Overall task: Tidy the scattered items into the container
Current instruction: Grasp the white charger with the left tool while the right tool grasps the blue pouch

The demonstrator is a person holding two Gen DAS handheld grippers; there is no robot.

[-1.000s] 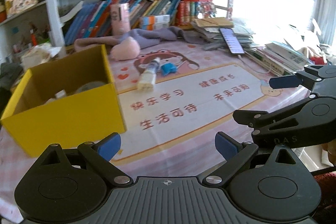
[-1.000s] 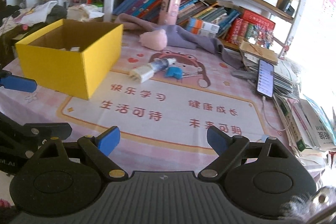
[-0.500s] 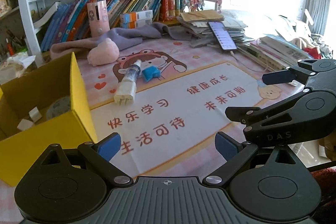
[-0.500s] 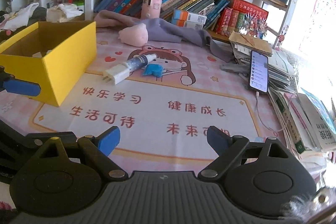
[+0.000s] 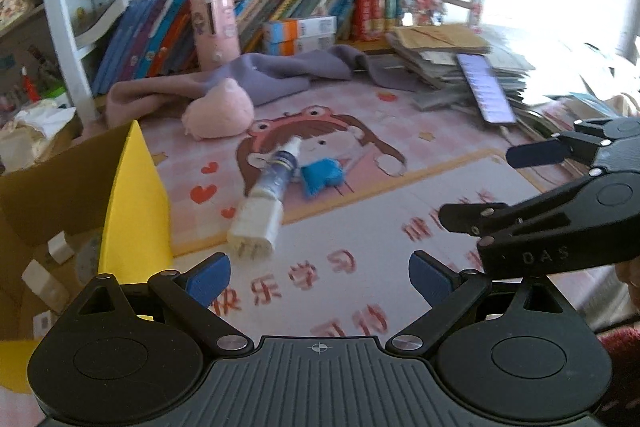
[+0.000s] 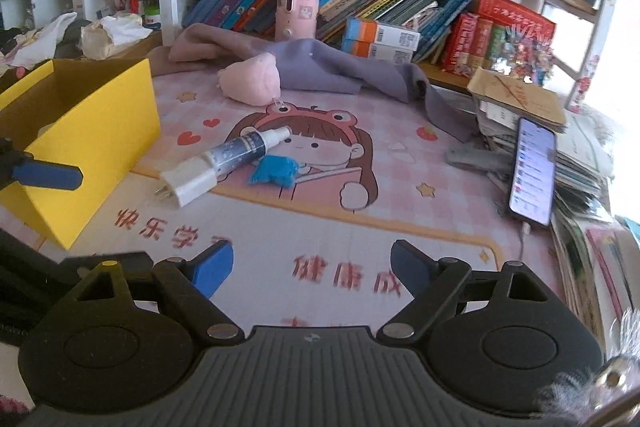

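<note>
A yellow cardboard box [image 5: 132,211] [image 6: 100,143] stands open at the left, with small white pieces inside. On the pink cartoon mat lie a white plug [image 5: 258,227] [image 6: 192,183], a spray bottle [image 5: 280,171] [image 6: 244,147] touching it, a blue fuzzy piece [image 5: 322,175] [image 6: 274,169] and, farther back, a pink plush [image 5: 218,115] [image 6: 252,81]. My left gripper [image 5: 320,279] is open above the mat, just short of the plug. My right gripper [image 6: 312,265] [image 5: 500,187] hovers to its right; its jaws are closing with nothing between them.
A phone [image 6: 532,167] [image 5: 486,89] rests on stacked books and papers at the right. A purple cloth [image 6: 320,67] and a pink cylinder [image 6: 299,5] sit at the back, below shelves packed with books. Crumpled clutter lies behind the box.
Both grippers have moved forward and rightward over the mat toward the plug and bottle. The yellow box has slid toward the left edge of both views.
</note>
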